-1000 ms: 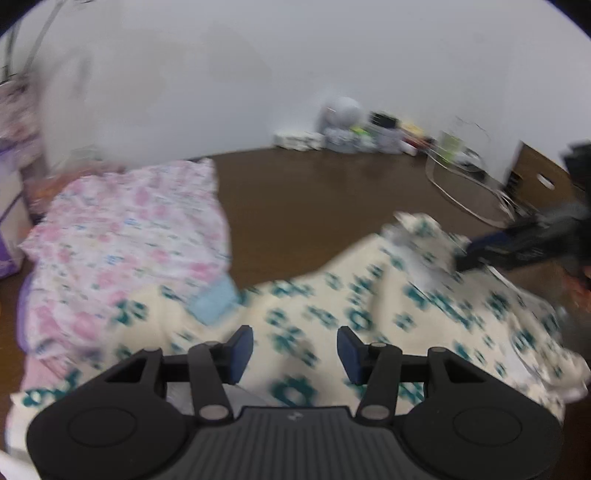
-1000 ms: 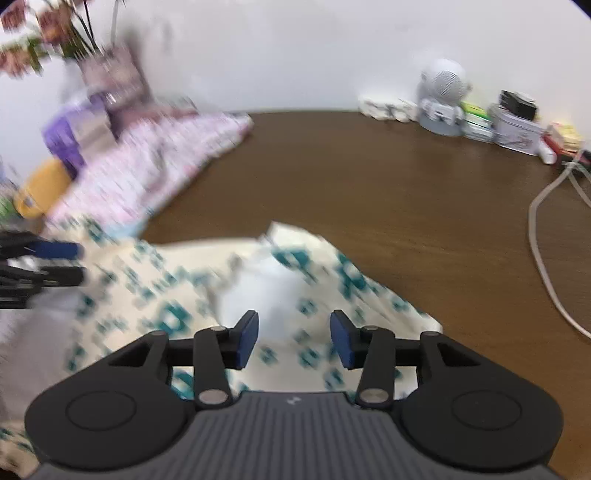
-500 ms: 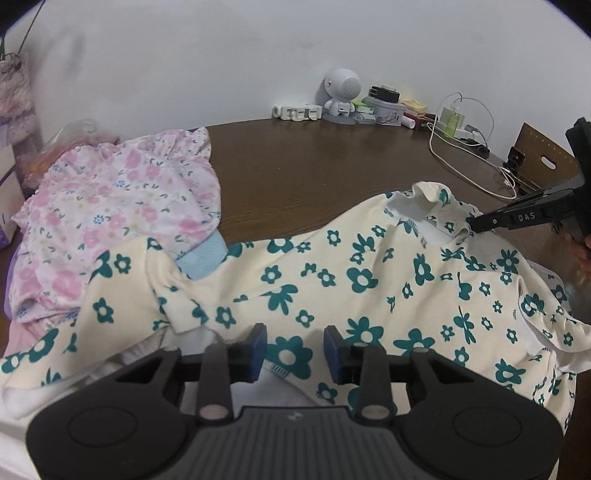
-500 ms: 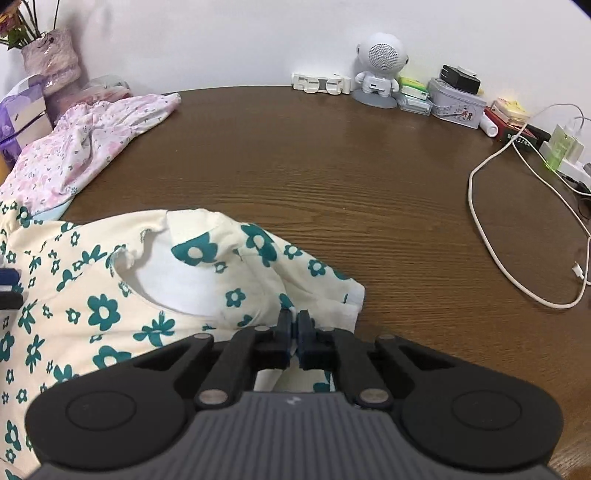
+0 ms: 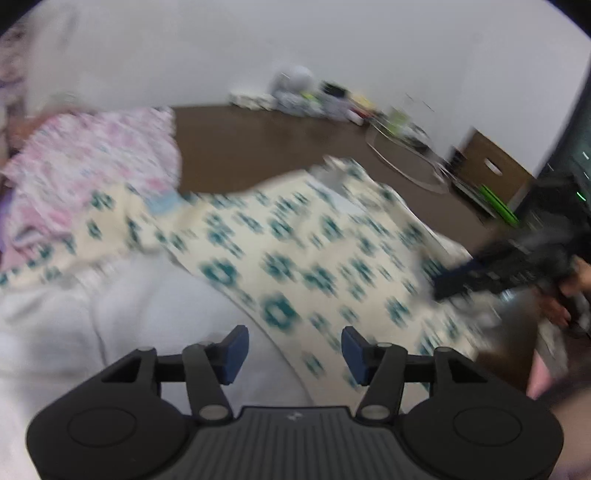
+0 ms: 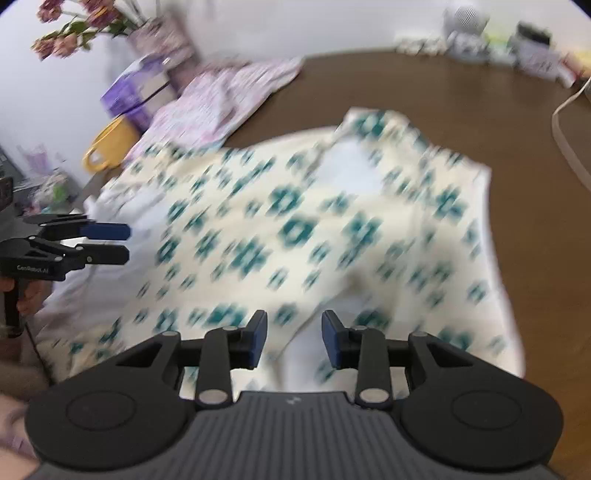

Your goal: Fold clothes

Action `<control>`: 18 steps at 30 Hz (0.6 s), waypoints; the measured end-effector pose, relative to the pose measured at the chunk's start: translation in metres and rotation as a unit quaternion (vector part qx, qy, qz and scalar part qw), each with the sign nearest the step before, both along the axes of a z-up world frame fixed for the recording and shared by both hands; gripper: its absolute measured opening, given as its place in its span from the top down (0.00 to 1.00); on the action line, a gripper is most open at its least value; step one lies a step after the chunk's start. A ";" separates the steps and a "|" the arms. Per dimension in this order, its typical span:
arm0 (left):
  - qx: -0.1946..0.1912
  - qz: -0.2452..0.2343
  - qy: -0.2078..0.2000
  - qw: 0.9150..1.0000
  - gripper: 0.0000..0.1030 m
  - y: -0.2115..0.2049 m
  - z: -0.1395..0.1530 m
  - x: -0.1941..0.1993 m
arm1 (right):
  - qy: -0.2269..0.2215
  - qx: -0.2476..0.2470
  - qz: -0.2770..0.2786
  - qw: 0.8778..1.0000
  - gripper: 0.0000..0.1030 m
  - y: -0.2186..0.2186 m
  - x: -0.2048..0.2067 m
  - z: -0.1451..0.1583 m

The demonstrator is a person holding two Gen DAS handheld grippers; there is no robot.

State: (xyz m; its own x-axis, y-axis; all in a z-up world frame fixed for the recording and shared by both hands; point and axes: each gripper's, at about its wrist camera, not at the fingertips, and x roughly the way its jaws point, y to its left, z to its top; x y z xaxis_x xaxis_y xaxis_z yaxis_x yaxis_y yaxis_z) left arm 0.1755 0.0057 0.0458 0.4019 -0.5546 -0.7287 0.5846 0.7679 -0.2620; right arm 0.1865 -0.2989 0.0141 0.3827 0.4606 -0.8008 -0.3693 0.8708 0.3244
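Both grippers, left gripper (image 5: 291, 350) and right gripper (image 6: 294, 339), are matte black with blue pads (image 6: 258, 338), silver screws and ribbed bases.

- Desk (image 6: 424, 85): dark brown wood grain, serving as landmark for all items below.
- Flowers (image 6: 70, 27): pink blooms on green stems, standing at the desk's far left corner against the white wall.
- Purple box (image 6: 129, 90): just below the flowers, at the desk's left edge.
- Yellow cup (image 6: 107, 144): handled, beside the purple box, nearer the desk's left edge.
- White round-headed figure (image 6: 463, 24): at the desk's far edge by the wall; blurred.
- Small boxes and containers (image 6: 532, 55): in a row beside that figure; details unreadable.
- White cable (image 6: 565, 140): looping across the desk's right side.
- Brown board with a slot (image 5: 491, 166): off the desk's right end.
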 end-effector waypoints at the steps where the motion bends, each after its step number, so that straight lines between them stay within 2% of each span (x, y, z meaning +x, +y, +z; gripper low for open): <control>1: 0.008 -0.013 0.002 1.000 0.45 -0.001 0.001 -0.011 | 0.005 0.001 0.003 1.000 0.68 0.003 -0.004 -0.002; 5: 0.029 -0.040 0.005 0.999 0.41 -0.001 0.001 -0.045 | 0.022 0.017 0.009 1.000 0.62 0.003 -0.017 -0.006; 10: 0.050 -0.043 0.004 0.998 0.36 0.006 -0.001 -0.078 | 0.004 0.013 0.022 1.000 0.63 0.006 -0.025 -0.007; 11: 0.057 -0.043 0.006 0.997 0.36 0.007 -0.003 -0.080 | -0.002 0.010 0.027 1.000 0.65 0.007 -0.025 -0.007; 12: 0.064 -0.042 0.008 0.997 0.37 0.007 -0.005 -0.081 | 0.001 0.006 0.034 0.999 0.85 0.007 -0.026 -0.007; 13: 0.071 -0.042 0.009 0.997 0.46 0.007 -0.008 -0.082 | 0.004 0.002 0.042 0.999 0.98 0.008 -0.027 -0.008; 14: 0.079 -0.042 0.010 0.996 0.72 0.006 -0.011 -0.083 | 0.007 -0.002 0.050 0.999 0.98 0.008 -0.027 -0.008; 15: 0.085 -0.044 0.013 0.995 0.83 0.007 -0.012 -0.083 | 0.011 -0.005 0.058 0.998 0.98 0.009 -0.028 -0.008; 18: 0.098 -0.056 0.017 0.994 0.89 0.014 -0.012 -0.082 | 0.013 -0.014 0.082 0.996 0.98 0.002 -0.037 0.007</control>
State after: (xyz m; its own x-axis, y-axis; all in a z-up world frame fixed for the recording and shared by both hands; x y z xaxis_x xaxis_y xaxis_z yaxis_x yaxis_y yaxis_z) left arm 0.0933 0.0194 0.0335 0.3185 -0.4409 -0.8391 0.6620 0.7371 -0.1361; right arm 0.1497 -0.2967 0.0213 0.2833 0.4924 -0.8230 -0.4983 0.8088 0.3124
